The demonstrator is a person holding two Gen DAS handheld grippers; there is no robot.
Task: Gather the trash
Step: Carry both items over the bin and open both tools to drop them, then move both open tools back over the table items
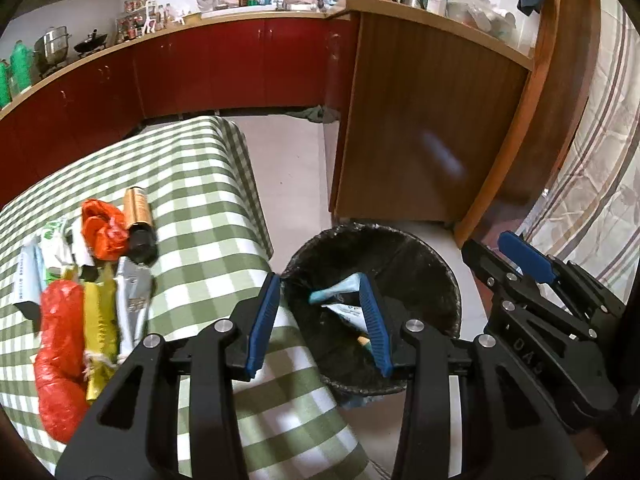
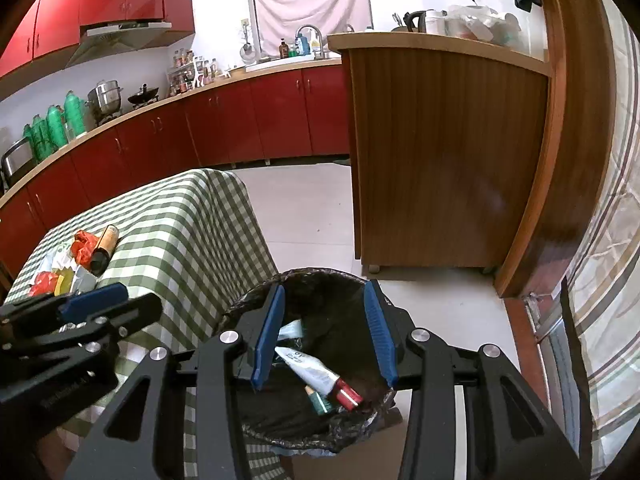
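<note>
Trash lies in two places in front of you: some is already down inside the bin [image 2: 320, 360], which is lined with a black bag and stands on the pale tiled floor just beside the near corner of the table [image 1: 192, 184], and the rest is heaped on the table's green-and-white checked cloth. In the bin you can see a white tube with a red cap [image 2: 316, 372], a small green piece beside it and a pale blue scrap [image 1: 336, 290] higher up against the liner. On the cloth, well to the left of the bin, sit a crumpled orange bag [image 1: 102, 228], a gold and black can [image 1: 138, 224] lying on its side against it, a red bag [image 1: 58, 356], a yellow wrapper [image 1: 98, 328] and a silvery white packet [image 1: 134, 300], all pressed close together; the smaller papers behind them are too blurred to name. Your left gripper [image 1: 316, 320] hangs above the bin's table-side rim with its blue pads spread wide and nothing between them. Your right gripper [image 2: 324, 332] hangs directly over the bin's mouth, its pads likewise wide apart and empty. Each gripper shows at the edge of the other's view. Beyond the bin stands a wooden cabinet [image 2: 440, 160], and red kitchen cupboards [image 2: 240, 116] run along the far wall.
</note>
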